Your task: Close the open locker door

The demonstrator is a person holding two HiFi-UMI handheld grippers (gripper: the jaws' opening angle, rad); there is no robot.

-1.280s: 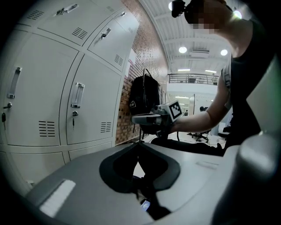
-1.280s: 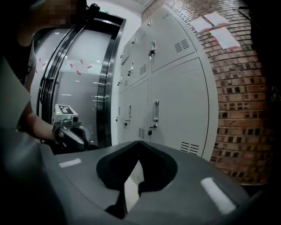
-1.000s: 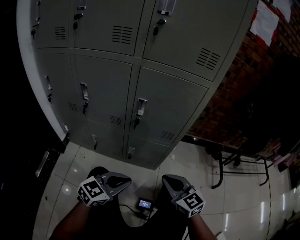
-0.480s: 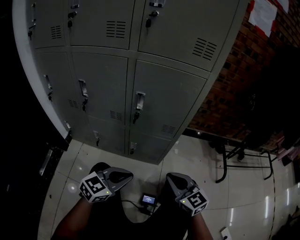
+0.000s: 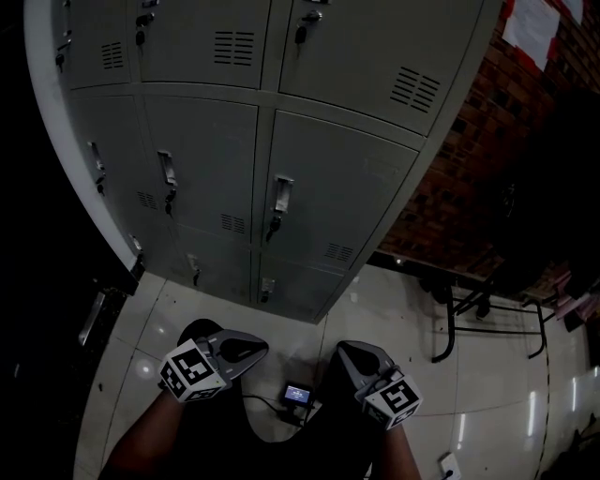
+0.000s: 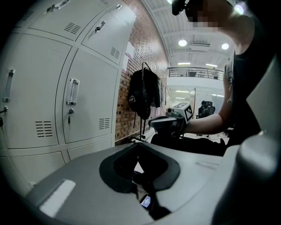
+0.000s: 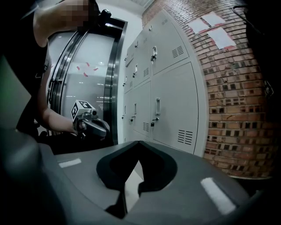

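A grey bank of lockers stands in front of me, and every door in the head view lies flush, each with a handle and a key. My left gripper and right gripper hang low by my legs, well short of the lockers. Both are shut with nothing between their jaws. In the left gripper view the left gripper points along the lockers towards the right gripper. The right gripper faces the lockers and the left gripper.
A brick wall with paper sheets adjoins the lockers on the right. A metal frame stands on the glossy tiled floor. A small lit device with a cable lies between my feet. A black jacket hangs nearby.
The head view has shifted a little, so the lockers sit slightly higher. Both grippers sit slightly lower in the frame and remain shut.
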